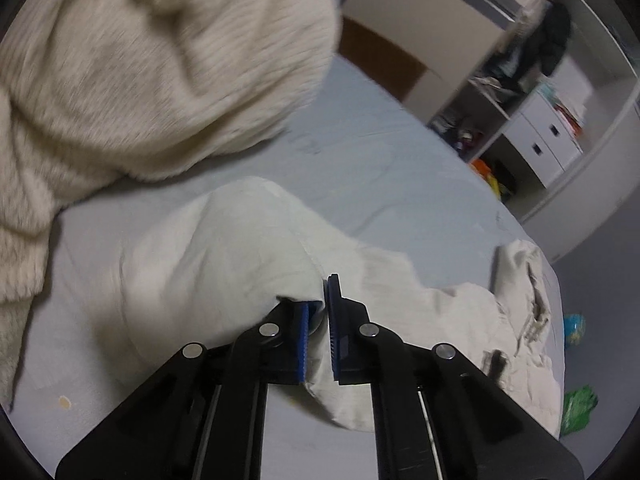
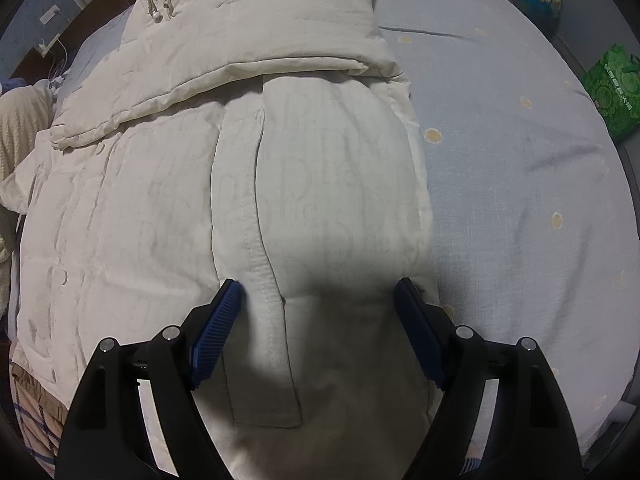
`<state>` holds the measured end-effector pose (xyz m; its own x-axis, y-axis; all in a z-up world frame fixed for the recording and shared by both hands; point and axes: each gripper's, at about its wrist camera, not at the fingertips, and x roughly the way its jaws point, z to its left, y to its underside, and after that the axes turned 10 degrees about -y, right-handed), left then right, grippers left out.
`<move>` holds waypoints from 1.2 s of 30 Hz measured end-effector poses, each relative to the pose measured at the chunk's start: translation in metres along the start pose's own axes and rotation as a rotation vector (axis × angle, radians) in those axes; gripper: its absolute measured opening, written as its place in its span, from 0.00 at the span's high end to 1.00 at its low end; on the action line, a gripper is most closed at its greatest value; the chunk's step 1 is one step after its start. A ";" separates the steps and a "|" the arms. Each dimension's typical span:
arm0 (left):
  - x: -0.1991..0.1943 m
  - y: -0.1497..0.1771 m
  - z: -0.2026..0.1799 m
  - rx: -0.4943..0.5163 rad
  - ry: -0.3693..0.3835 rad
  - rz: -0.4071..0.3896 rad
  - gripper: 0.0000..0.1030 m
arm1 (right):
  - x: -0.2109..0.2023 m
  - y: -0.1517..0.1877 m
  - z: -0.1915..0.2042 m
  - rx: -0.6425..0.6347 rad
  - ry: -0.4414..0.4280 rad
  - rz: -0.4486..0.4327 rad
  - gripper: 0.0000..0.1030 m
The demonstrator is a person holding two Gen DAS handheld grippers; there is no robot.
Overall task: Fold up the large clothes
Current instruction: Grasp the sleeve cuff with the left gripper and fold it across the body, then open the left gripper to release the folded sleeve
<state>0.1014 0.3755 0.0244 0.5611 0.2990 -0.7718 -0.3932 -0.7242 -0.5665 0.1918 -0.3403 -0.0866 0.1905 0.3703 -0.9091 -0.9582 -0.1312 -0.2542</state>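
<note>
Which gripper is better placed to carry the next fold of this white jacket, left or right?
Left. The left gripper is already shut on an edge of the white jacket, so it could probably draw that edge across. The right gripper hangs open over the jacket's body, gripping nothing.

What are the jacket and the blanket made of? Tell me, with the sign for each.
Jacket: looks like matte woven cotton or a blend over padding; stitched seams, puffy quilted panels.
Blanket: seems a soft ribbed knit or fleece; fine parallel ridges, fuzzy edge. Motion blur leaves it open.
</note>
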 end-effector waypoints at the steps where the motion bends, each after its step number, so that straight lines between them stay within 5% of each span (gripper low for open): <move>1: -0.006 0.000 -0.010 0.025 0.009 -0.010 0.93 | 0.000 0.000 0.000 0.000 -0.001 -0.001 0.27; 12: -0.060 0.008 -0.125 0.207 0.144 -0.113 0.95 | -0.008 0.004 -0.007 0.022 -0.043 -0.028 0.27; 21: -0.083 0.063 -0.228 0.386 0.289 -0.106 0.95 | -0.017 0.010 -0.013 0.044 -0.083 -0.053 0.27; 28: -0.068 0.121 -0.303 0.518 0.344 -0.015 0.95 | -0.022 0.012 -0.016 0.056 -0.104 -0.066 0.27; 36: -0.004 0.206 -0.348 0.681 0.253 0.198 0.89 | -0.023 0.011 -0.017 0.066 -0.114 -0.067 0.27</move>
<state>0.2719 0.0092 0.0115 0.5508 -0.0086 -0.8346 -0.8218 -0.1802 -0.5405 0.1807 -0.3655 -0.0740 0.2327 0.4791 -0.8464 -0.9568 -0.0433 -0.2875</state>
